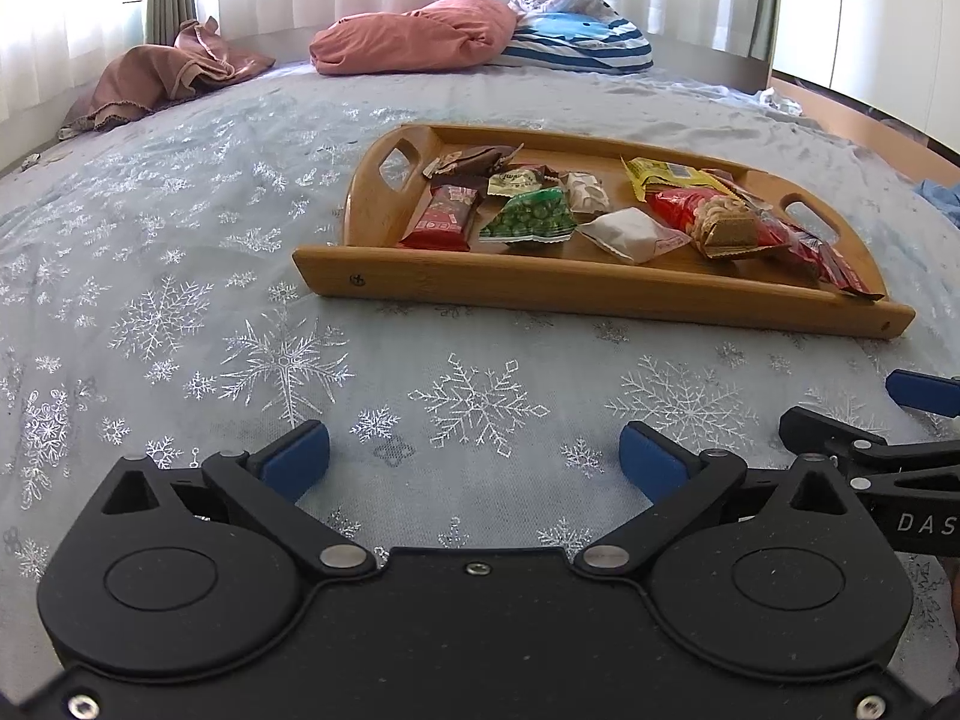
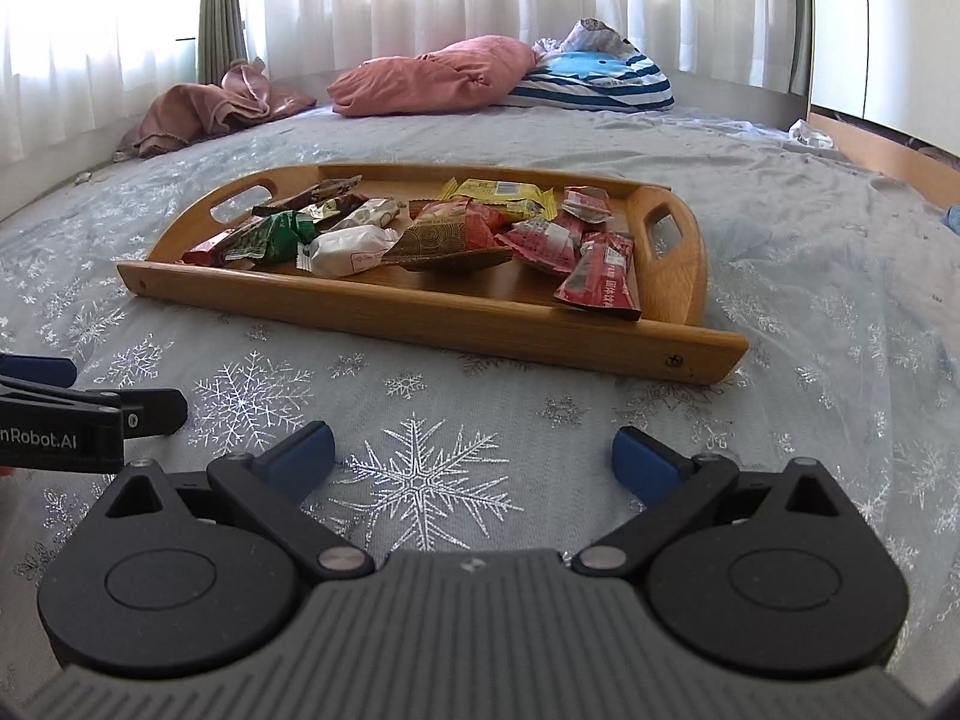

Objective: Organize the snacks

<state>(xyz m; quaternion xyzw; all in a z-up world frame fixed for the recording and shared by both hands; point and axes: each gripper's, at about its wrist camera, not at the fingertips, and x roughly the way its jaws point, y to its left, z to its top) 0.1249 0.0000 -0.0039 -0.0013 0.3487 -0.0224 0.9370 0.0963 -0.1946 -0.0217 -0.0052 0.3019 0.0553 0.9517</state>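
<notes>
A wooden tray (image 1: 588,291) (image 2: 420,315) with cut-out handles lies on the bed and holds several wrapped snacks: a green pea packet (image 1: 531,217) (image 2: 270,238), a white packet (image 1: 630,234) (image 2: 348,249), a red bar (image 1: 444,217), a yellow packet (image 1: 672,175) (image 2: 498,195) and red packets (image 2: 600,276). My left gripper (image 1: 474,459) is open low over the bedspread, short of the tray, nothing between its blue pads. My right gripper (image 2: 474,459) is also open and empty, just before the tray's near rim. Each gripper shows at the edge of the other's view.
The bed is covered by a pale blue spread with silver snowflakes (image 1: 288,360). At the far end lie a pink pillow (image 1: 414,33), a blue striped cushion (image 1: 582,39) and a crumpled brown cloth (image 1: 162,75). Curtains hang behind. A wooden bed edge (image 2: 888,150) runs along the right.
</notes>
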